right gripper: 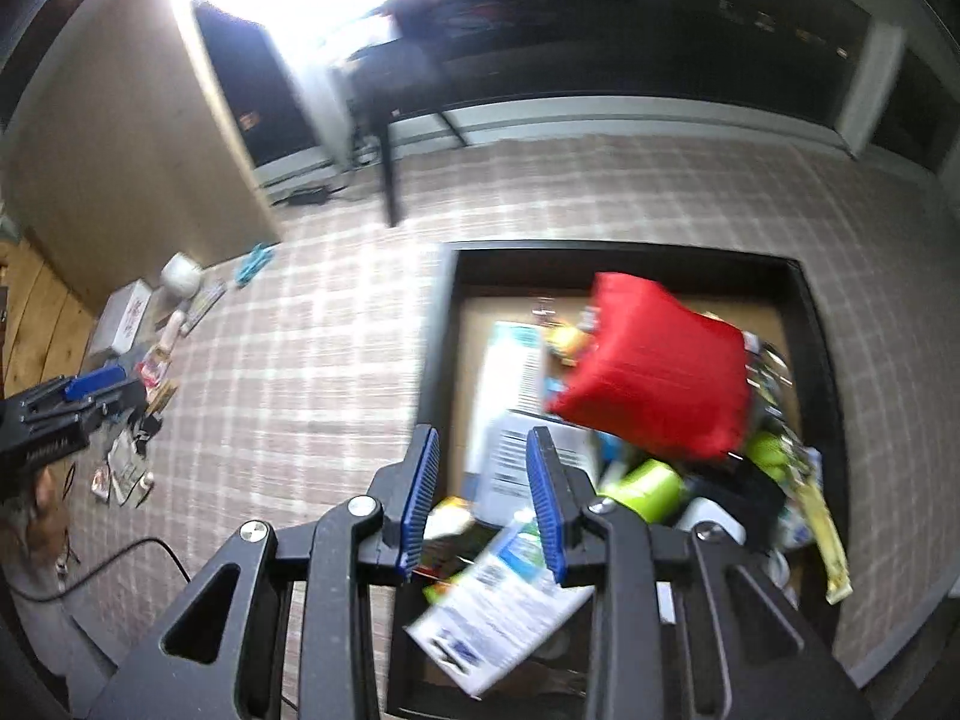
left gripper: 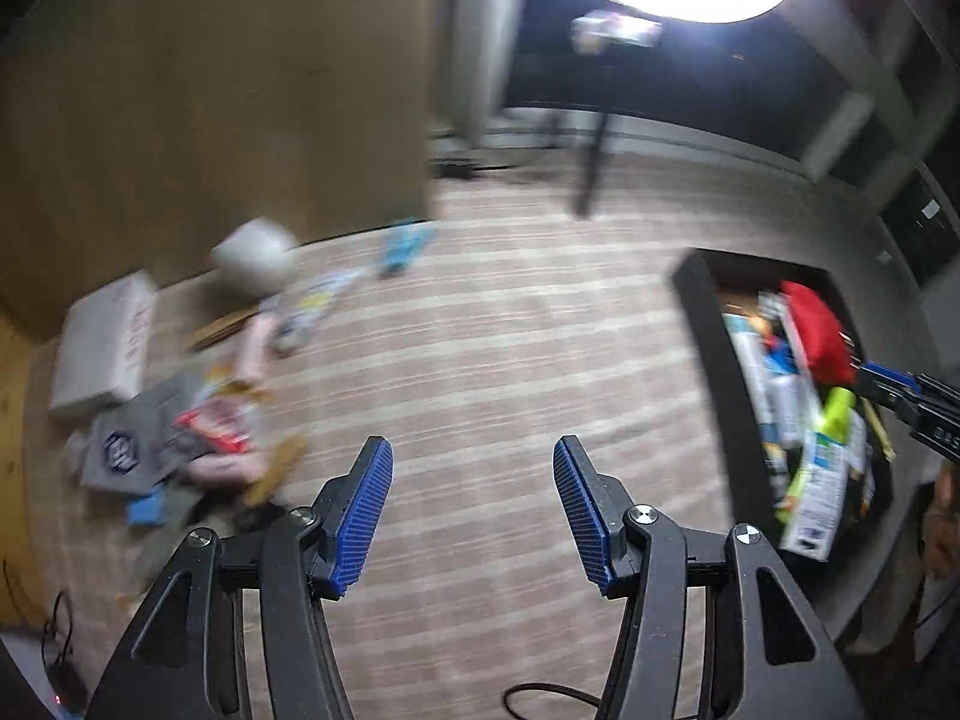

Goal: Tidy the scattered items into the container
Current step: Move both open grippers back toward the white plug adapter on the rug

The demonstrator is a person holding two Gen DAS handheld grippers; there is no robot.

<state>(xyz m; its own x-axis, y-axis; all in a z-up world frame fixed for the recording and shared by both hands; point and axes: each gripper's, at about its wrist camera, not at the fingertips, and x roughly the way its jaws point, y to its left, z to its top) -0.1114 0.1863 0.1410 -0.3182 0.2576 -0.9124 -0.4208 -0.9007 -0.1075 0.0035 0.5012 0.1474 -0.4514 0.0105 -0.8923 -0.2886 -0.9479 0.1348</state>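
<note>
A black container (right gripper: 807, 312) full of items stands on the striped carpet; it also shows at the right in the left wrist view (left gripper: 699, 324). A red pouch (right gripper: 654, 366) sits tilted on top of its contents, blurred, also visible in the left wrist view (left gripper: 816, 324). My right gripper (right gripper: 483, 480) is open and empty over the container's near left edge. My left gripper (left gripper: 474, 504) is open and empty above bare carpet. Scattered items (left gripper: 198, 438) lie in a pile to its left, also seen in the right wrist view (right gripper: 138, 396).
A white box (left gripper: 102, 348) and a white roll (left gripper: 255, 252) lie by a wooden wall panel. A blue item (left gripper: 405, 246) lies farther back. A black stand leg (left gripper: 591, 174) rises from the carpet. A cable (right gripper: 120, 558) runs along the floor.
</note>
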